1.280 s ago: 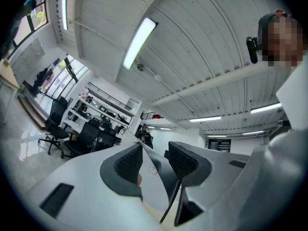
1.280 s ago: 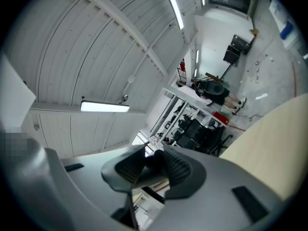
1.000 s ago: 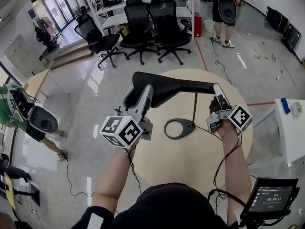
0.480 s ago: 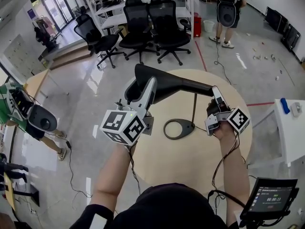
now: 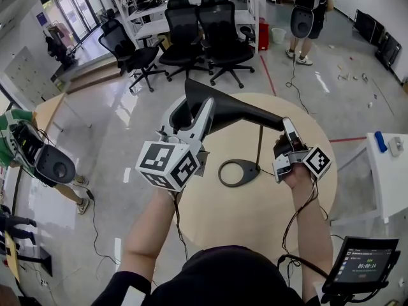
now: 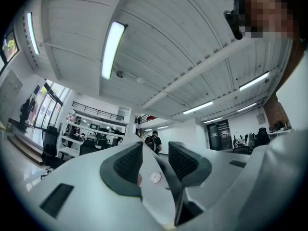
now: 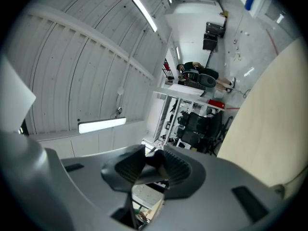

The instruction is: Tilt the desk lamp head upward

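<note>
A black desk lamp stands on a round wooden table [image 5: 255, 225]. Its oval ring base [image 5: 254, 169] carries a thin pole [image 5: 259, 146]. The long lamp head [image 5: 239, 110] slopes up to the left in the head view. My left gripper [image 5: 201, 111] is shut on the head's raised left end; in the left gripper view the lamp head [image 6: 156, 189] sits between the pads of that gripper [image 6: 155, 163]. My right gripper [image 5: 285, 126] is shut on the lamp's lower right end, by the top of the pole. That dark end [image 7: 155, 159] fills the jaws of the right gripper [image 7: 153, 166].
Black office chairs [image 5: 191, 30] stand beyond the table. A person [image 5: 306, 8] stands at the far back, another person [image 5: 35, 148] at the left. A white table [image 5: 389, 171] is at the right, a small screen [image 5: 363, 263] at the lower right. The tabletop [image 7: 274, 124] shows beside the right gripper.
My left gripper has risen and moved a little right with the lamp head's left end. The head now slopes more steeply. The right gripper has barely shifted.
</note>
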### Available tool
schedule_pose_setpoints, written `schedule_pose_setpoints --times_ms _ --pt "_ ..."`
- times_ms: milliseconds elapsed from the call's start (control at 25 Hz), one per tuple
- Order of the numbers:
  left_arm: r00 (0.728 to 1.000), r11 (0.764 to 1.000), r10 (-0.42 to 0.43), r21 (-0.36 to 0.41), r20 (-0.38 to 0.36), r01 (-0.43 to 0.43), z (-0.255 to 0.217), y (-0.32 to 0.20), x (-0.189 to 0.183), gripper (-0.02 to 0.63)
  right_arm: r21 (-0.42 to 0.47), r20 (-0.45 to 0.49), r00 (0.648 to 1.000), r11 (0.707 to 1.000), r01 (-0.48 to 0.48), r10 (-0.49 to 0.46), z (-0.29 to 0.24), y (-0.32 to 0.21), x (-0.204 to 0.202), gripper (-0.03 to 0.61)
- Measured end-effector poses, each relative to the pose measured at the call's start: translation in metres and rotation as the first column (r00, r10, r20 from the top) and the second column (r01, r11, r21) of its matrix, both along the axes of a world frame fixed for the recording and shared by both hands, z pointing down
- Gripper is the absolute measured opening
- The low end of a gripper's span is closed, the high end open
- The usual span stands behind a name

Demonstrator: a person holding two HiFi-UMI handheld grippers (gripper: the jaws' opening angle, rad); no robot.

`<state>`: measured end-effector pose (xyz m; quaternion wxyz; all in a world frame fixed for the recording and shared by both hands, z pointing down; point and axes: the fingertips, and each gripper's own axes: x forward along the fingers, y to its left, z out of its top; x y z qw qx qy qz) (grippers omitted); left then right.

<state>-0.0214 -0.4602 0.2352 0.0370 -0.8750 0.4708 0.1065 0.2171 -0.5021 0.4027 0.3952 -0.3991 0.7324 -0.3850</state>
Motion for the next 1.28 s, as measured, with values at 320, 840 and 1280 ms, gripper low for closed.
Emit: schedule_pose_setpoints --times_ms 320,840,1280 --pt "0.999 0.999 0.022 0.025 0.031 -0.023 -0.012 -0.001 0.012 0.178 -0.023 0.056 0.998 1.0 -0.004 0.005 0.014 0.0 0.002 0.11" --pt "0.997 0.998 0.039 0.052 0.07 -0.043 -0.025 -0.002 0.024 0.178 -0.032 0.132 0.991 0.999 0.011 -0.007 0.02 0.002 -0.005 0.11" --pt "0.996 0.998 0.038 0.056 0.081 -0.043 -0.032 -0.005 0.025 0.178 -0.027 0.158 0.987 1.0 0.012 -0.008 0.019 0.003 -0.008 0.11"
